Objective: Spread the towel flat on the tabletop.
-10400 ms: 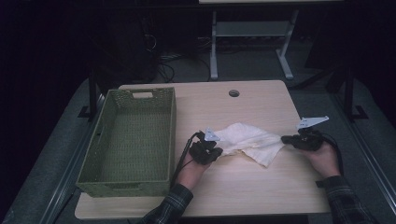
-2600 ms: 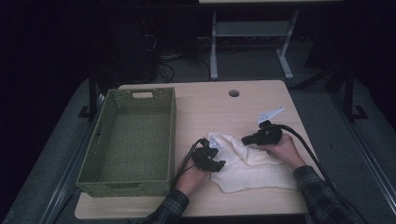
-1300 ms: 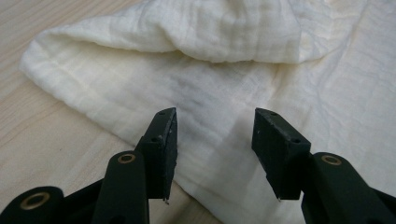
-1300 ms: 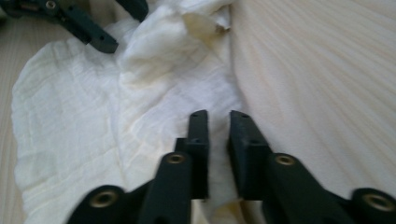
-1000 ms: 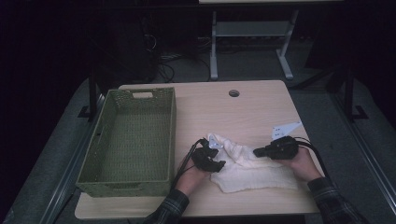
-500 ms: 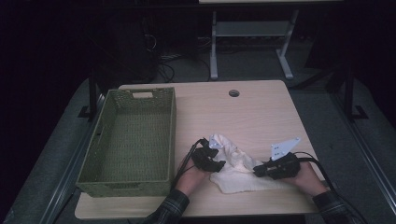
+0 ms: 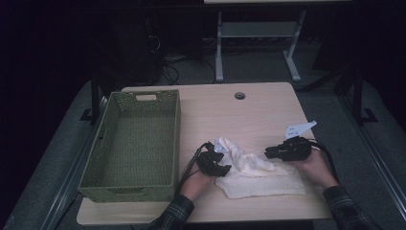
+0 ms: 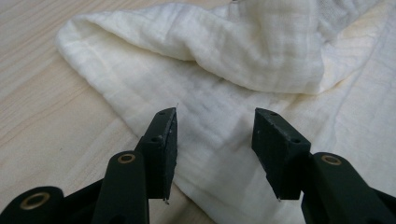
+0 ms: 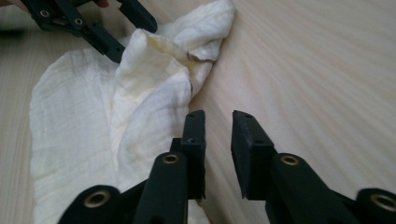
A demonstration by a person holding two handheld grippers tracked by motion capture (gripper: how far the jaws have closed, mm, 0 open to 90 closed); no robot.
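A pale wooden worktop [image 7: 258, 115] carries a green basket [image 7: 107, 175] at its left and a rumpled white cloth [image 7: 258, 175] near the front

Cloth [image 7: 258, 175]: cream-white, faintly yellower along the folded ridge, fine woven grid texture visible in the left gripper view. Basket [image 7: 131, 143]: olive green, uniform woven mesh pattern on walls and floor. Table [image 7: 249, 115]: pale beige wood grain with light streaks. Left gripper [image 8: 215, 140] and right gripper [image 9: 218, 140]: matte black jaws, brass-coloured rivets. Sleeves [image 7: 347, 211]: dark plaid. Floor: grey.
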